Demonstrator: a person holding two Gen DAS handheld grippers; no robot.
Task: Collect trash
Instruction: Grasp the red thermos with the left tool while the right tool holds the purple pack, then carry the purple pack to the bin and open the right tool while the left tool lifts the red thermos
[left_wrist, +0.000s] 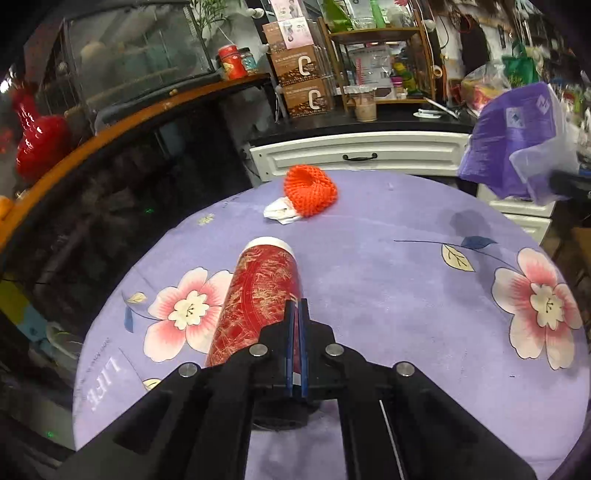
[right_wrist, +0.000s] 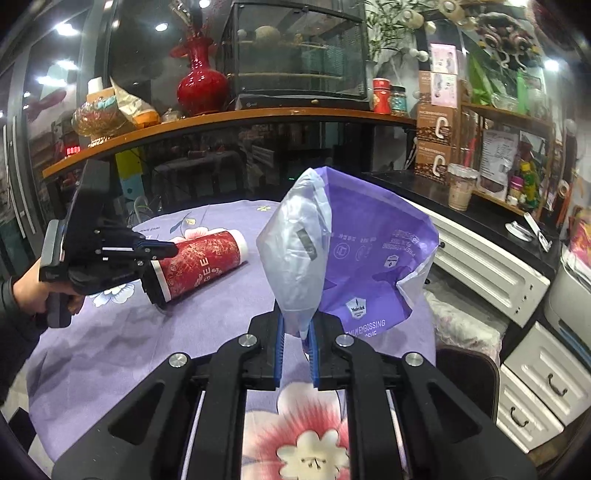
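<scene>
A red paper cup with gold pattern (left_wrist: 258, 295) lies on its side on the purple floral tablecloth (left_wrist: 388, 280). My left gripper (left_wrist: 296, 310) is shut on the cup's rim; it shows from the side in the right wrist view (right_wrist: 159, 266), with the cup (right_wrist: 203, 262) pointing right. My right gripper (right_wrist: 295, 332) is shut on a purple and clear plastic bag (right_wrist: 354, 243), held up above the table's right side; the bag also shows in the left wrist view (left_wrist: 517, 144). An orange foam fruit net (left_wrist: 310, 190) and a crumpled white tissue (left_wrist: 279, 214) lie at the table's far edge.
A white cabinet with drawers (left_wrist: 354, 155) stands beyond the table, with a black counter holding coffee boxes (left_wrist: 303, 81) and a drink cup (right_wrist: 460, 186). A wooden shelf with a red vase (right_wrist: 201, 85) and a glass tank runs along the left. A chair (right_wrist: 465, 373) stands at the right.
</scene>
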